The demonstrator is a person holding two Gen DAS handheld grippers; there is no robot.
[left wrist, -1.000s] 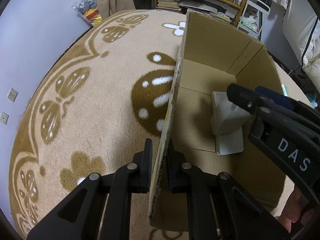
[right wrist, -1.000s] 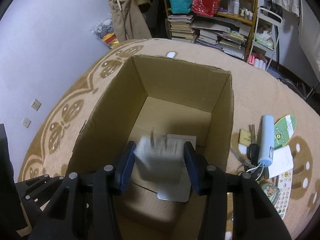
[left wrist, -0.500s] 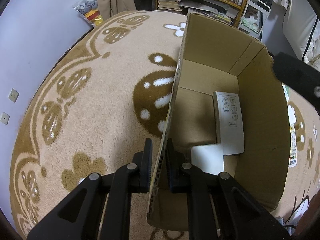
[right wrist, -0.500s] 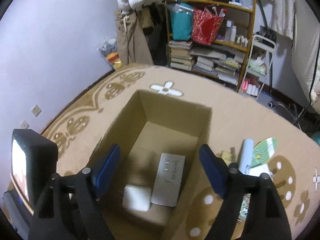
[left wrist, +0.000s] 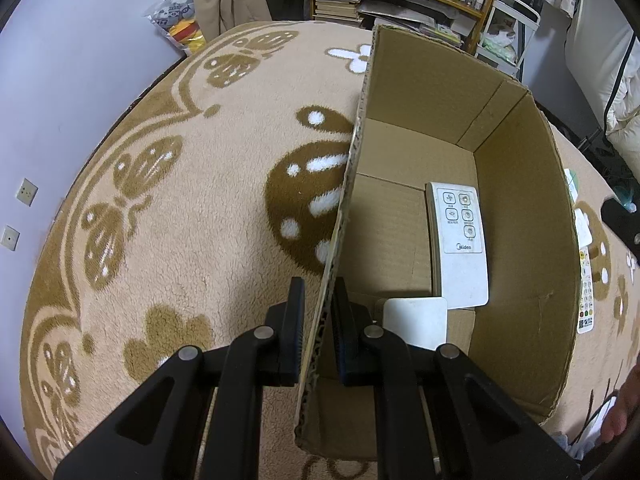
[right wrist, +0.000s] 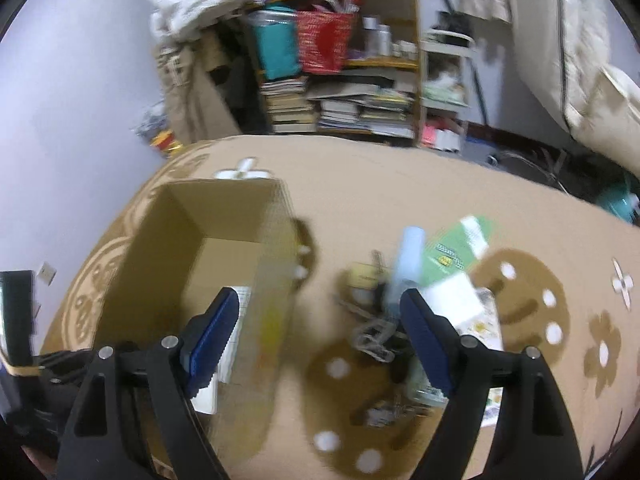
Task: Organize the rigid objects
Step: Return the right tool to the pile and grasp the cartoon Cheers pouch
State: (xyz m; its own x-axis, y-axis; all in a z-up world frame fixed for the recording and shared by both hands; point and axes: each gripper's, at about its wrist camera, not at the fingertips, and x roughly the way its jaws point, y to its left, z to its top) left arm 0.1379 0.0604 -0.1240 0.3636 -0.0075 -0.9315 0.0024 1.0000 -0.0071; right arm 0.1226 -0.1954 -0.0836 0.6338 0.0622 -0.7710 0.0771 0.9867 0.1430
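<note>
We see a white remote (left wrist: 460,240) lying flat on the floor of the cardboard box (left wrist: 520,240), buttons up, its long axis running toward the far wall, "Midea" printed below the buttons. A white square block (left wrist: 416,322) lies beside its near end. Our left gripper (left wrist: 318,332) is clamped on the box's wall; our right gripper (right wrist: 320,344) stands wide, nothing between its fingers, having just opened.

Patterned beige rug (left wrist: 192,216) (brown motifs), lilac wall (left wrist: 80,40), cluttered bookshelf (right wrist: 340,92).
</note>
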